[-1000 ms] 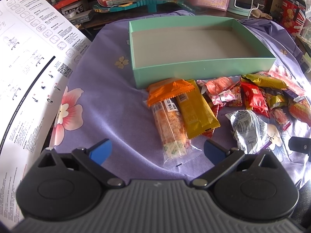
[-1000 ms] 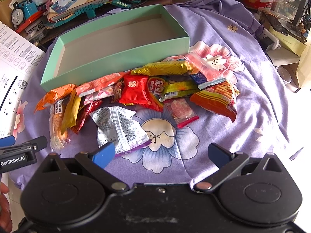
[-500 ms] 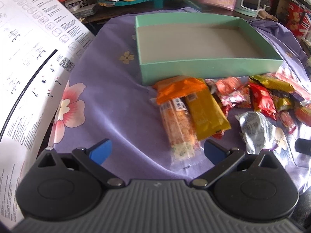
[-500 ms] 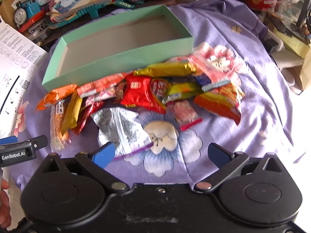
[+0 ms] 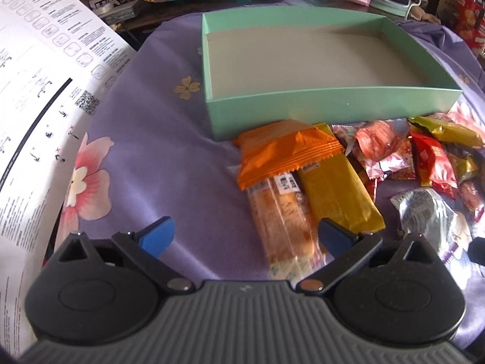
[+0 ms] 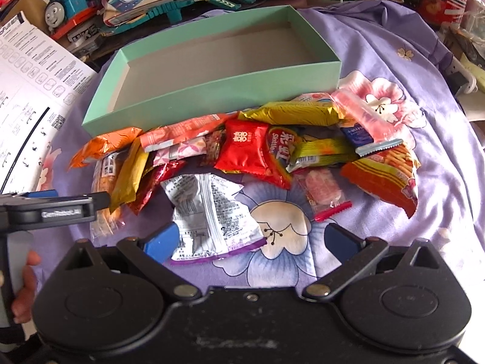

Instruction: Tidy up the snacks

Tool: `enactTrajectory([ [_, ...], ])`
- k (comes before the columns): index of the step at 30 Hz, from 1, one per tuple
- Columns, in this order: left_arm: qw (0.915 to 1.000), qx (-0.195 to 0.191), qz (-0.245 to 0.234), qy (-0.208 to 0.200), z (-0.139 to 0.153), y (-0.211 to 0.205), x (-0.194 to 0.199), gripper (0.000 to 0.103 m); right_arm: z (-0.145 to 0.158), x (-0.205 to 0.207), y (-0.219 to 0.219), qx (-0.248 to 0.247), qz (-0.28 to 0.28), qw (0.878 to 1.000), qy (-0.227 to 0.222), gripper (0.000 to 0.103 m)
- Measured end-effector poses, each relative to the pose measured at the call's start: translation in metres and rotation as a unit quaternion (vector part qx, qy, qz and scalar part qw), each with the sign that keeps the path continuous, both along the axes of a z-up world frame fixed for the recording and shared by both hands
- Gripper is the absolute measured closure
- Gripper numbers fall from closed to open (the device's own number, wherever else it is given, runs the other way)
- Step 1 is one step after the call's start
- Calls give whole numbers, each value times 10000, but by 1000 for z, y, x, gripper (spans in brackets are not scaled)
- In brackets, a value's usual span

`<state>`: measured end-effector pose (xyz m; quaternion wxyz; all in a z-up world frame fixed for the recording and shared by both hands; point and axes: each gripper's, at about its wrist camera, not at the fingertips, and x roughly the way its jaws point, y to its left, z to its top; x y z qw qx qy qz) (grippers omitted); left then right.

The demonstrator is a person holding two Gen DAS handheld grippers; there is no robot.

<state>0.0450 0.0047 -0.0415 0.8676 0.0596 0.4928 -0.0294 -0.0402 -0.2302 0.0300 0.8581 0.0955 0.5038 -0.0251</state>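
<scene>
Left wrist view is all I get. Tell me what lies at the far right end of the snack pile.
Observer: An orange bag of stick biscuits ends the pile, lying on the purple cloth.
Operator: Report the right gripper.
Observer: The right gripper is open and holds nothing; the near edge of the silver packet shows between its fingers.
Operator: Name what lies between that packet and the biscuit bag.
Observer: A clear packet of pink candy with a red edge.
</scene>
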Motion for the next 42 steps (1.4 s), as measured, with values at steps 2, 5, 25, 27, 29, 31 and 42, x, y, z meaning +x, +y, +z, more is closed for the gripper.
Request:
enactTrajectory([
  [2, 10000, -19, 21, -46, -3, -3, 5, 2, -2, 2, 0, -19, -4, 10000, -68, 0],
  [5, 10000, 15, 10, -36, -8, -5, 9, 16, -6, 10, 7, -152, 129, 9996, -179, 2],
  [25, 9991, -145, -141, 364, -22, 10, -1, 41, -35, 38, 33, 34, 649, 9979, 69, 43],
  [27, 9992, -180, -210, 273, -18, 7, -5, 65, -31, 35, 31, 23, 642, 9979, 44, 48],
  [29, 9989, -257, -243, 316, -15, 6, -9, 65, -28, 31, 28, 55, 640, 9979, -4, 54],
  [31, 9985, -307, -258, 374, -14, 8, -14, 66, -24, 28, 26, 45, 631, 9980, -67, 57],
  [42, 9959, -558, -674, 217, 24, 10, -56, 66, -1, 2, 13, 127, 599, 9973, -399, 59],
])
